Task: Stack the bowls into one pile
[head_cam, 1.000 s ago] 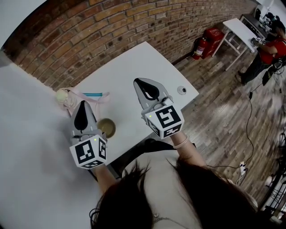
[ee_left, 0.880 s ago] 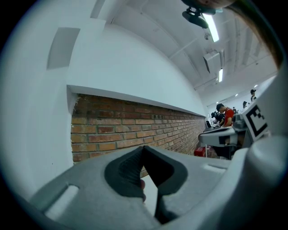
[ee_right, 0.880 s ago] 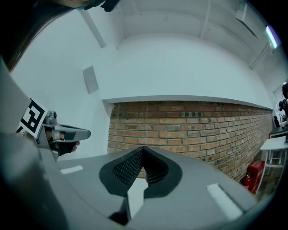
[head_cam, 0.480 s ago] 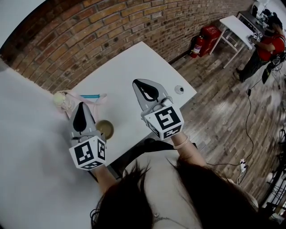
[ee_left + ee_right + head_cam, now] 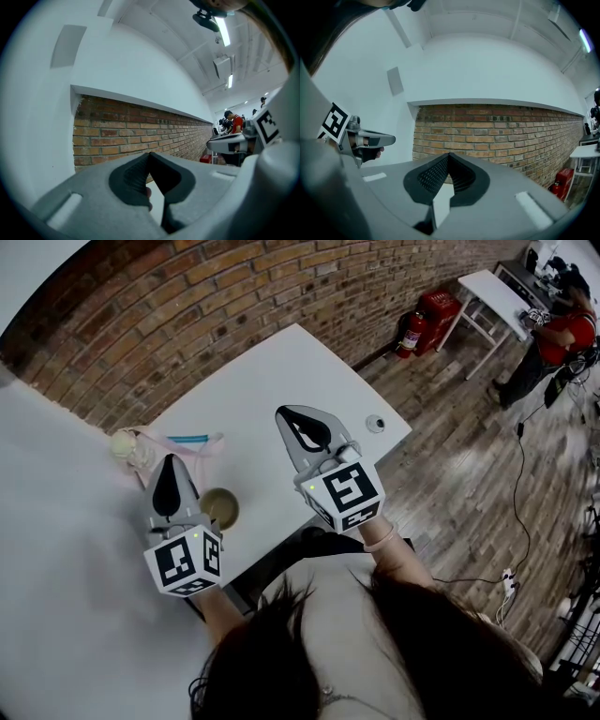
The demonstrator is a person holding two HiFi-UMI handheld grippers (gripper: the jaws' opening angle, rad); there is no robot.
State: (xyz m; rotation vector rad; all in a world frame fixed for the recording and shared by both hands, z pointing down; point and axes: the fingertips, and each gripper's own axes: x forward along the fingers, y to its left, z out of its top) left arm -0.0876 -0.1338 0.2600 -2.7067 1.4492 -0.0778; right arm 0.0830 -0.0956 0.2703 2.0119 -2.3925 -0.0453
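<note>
Bowl: one olive-brown, round, smooth-walled bowl stands on the white surface, close to its near edge. Its mouth faces up. Being circular from above, it shows no long axis.

Left claw: it hangs just beside the bowl, on the bowl's left, and points away from the person toward the brick wall. The left gripper view shows the ribbed dark pads pressed together at the tips, with nothing between them.

Right claw: it is held over the middle of the surface, well apart from the bowl. It also points toward the wall, angled slightly left. The right gripper view shows its dimpled black pads meeting at the tips and gripping nothing.

Other items: a pale pink and cream cluster with a teal strip lies at the far left edge, beyond the left claw; its make-up cannot be told. A small round grey object sits near the right corner.

Clearance: the surface is matt white and rectangular, set cornerwise to the person. The stretch between the bowl and the grey object is bare, as is the far half toward the wall. A wood-plank floor lies to the right, and a red fire extinguisher stands against the brickwork.
</note>
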